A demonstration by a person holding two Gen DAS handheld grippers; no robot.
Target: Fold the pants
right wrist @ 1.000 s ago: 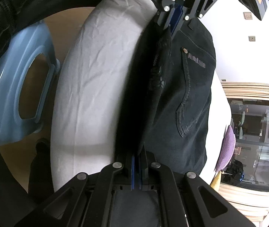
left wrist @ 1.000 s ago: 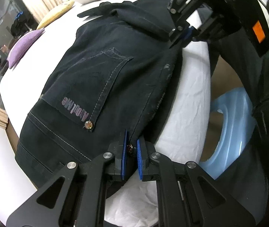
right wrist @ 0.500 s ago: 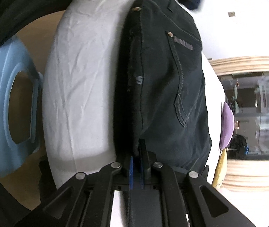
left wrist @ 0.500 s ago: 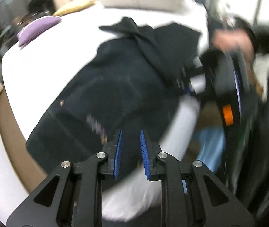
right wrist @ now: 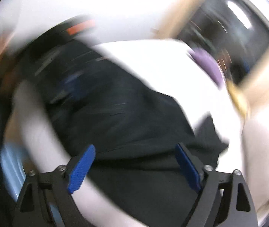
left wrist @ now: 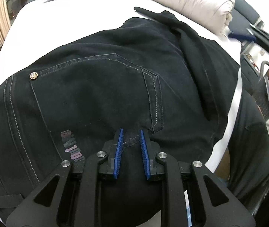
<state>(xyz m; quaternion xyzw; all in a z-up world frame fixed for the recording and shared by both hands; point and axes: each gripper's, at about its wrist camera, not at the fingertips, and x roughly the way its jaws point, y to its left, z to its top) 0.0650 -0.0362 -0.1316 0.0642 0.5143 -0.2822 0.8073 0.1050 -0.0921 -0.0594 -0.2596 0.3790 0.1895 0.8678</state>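
The dark denim pants (left wrist: 100, 87) lie folded on the white bed (left wrist: 77, 19), released: left gripper (left wrist: 131, 149) hovers narrowly parted and empty, right gripper (right wrist: 134, 168) is opening empty, so regrasping for another fold likely comes next.

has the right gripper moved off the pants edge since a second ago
Yes. The right gripper has let go of the pants and lifted back from the bed's side edge. Its jaws are opening with no cloth pinched between them.
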